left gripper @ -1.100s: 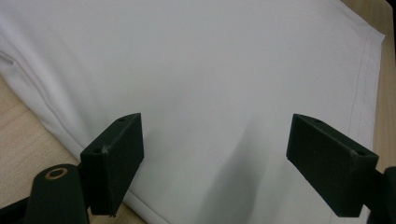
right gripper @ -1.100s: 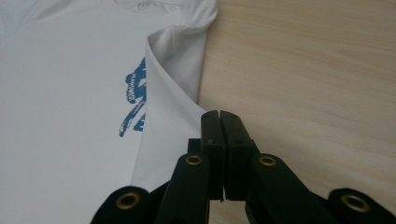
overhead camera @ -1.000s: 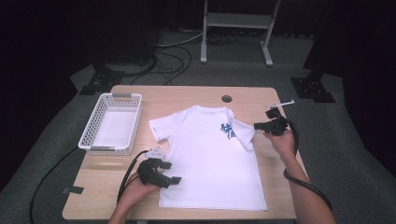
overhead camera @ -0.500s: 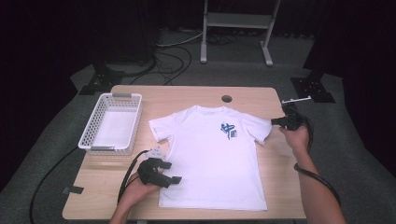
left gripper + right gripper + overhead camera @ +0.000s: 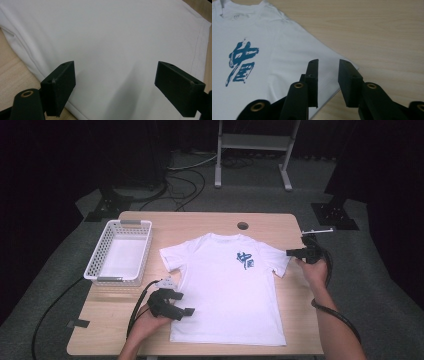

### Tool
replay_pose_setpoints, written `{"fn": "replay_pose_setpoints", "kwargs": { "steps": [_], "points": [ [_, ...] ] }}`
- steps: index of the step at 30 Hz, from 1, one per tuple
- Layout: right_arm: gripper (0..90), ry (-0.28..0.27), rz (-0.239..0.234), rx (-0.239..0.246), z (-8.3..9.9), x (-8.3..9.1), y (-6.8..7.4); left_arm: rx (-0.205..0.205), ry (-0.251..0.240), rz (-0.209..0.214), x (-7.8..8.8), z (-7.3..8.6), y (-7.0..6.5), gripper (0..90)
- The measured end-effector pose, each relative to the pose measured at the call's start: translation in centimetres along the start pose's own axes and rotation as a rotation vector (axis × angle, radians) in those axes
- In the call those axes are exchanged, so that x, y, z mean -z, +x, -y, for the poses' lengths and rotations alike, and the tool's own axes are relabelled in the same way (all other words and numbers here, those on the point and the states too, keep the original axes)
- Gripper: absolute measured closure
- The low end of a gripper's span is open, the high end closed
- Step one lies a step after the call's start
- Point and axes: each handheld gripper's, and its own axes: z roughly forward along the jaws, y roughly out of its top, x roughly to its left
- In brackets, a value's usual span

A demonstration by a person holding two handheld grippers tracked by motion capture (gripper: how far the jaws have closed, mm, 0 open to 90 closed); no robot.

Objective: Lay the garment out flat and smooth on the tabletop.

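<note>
While a white T-shirt [image 5: 230, 290] lies spread flat, front up, on the wooden worktop [image 5: 200, 222], a person works at it with a gripper in each hand. Its collar points toward the far edge, and a blue printed character [image 5: 245, 260] sits on the chest. At the near left, the left gripper [image 5: 186, 311] rests at the shirt's lower side edge, just above the hem, its jaws spread wide with bare white cloth between them and nothing pinched; the left gripper view shows that cloth [image 5: 112, 50] lying smooth under the open jaws. At the right, the right gripper [image 5: 290, 253] points at the tip of the shirt's sleeve [image 5: 278, 265]. Its jaws have just been opening and now stand a narrow gap apart; the right gripper view shows the sleeve edge [image 5: 329, 72] lying flat on the wood beneath the jaw tips, gripped by neither. A white perforated basket [image 5: 120, 251] stands on the worktop's left part, well apart from the shirt. Black cables [image 5: 142, 300] trail from both grippers
</note>
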Motion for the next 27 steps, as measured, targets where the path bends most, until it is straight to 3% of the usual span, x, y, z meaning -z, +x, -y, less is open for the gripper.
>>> {"fn": "replay_pose_setpoints", "kwargs": {
  "steps": [10, 20, 27],
  "points": [
    [53.0, -0.033, -0.105, -0.002, 1.8, 0.3, 2.2, -0.005, -0.031, -0.016, 0.0, -0.8, 0.1, 11.5],
    [23.9, -0.035, -0.231, 0.023, 4.1, 0.8, 5.1, -0.014, -0.047, -0.043, -0.5, -1.5, 0.2, 8.4],
    [19.4, -0.042, -0.281, 0.047, 6.4, 1.3, 6.5, -0.016, -0.053, -0.053, -0.7, -1.6, 0.2, 8.4]
  ]
}}
